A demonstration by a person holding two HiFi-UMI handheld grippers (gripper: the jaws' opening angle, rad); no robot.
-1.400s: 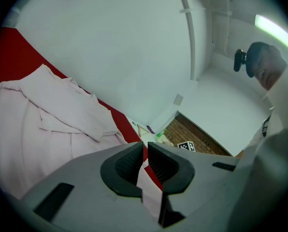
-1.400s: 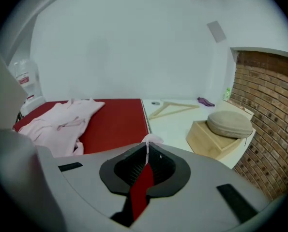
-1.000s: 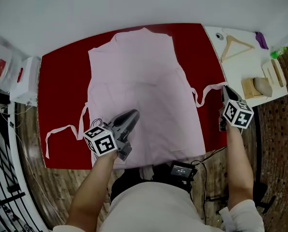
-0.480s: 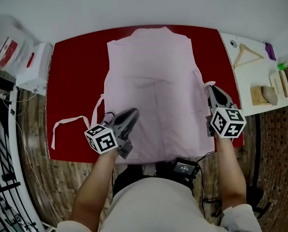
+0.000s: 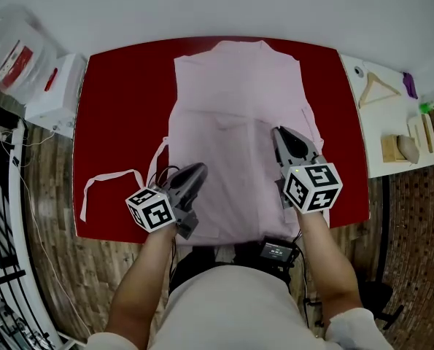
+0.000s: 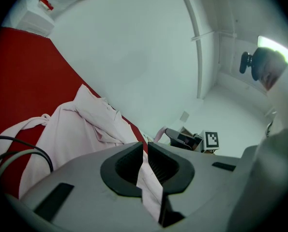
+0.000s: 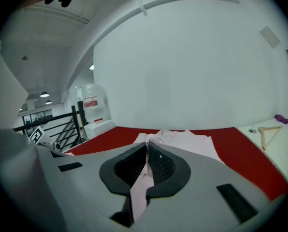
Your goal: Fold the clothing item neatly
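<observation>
A pale pink apron [image 5: 231, 100] lies spread on the red table [image 5: 114, 93], bib end far from me. My left gripper [image 5: 200, 170] rests over the apron's near left part, shut on a fold of pink cloth [image 6: 151, 182]. My right gripper [image 5: 279, 131] hovers over the apron's right half, shut on a strip of the same cloth [image 7: 141, 182]. The left waist tie [image 5: 107, 181] trails in a loop across the red surface. In the left gripper view the apron [image 6: 81, 124] rises rumpled ahead of the jaws.
A white side table [image 5: 392, 141] stands at the right with a wooden hanger [image 5: 379, 87] and small items. A white box [image 5: 52, 86] and a plastic bag [image 5: 16, 49] sit at the left. A black railing runs along the far left.
My right gripper has swung from the table's right edge inward over the apron, bringing the right side's cloth with it. The left gripper has stayed put.
</observation>
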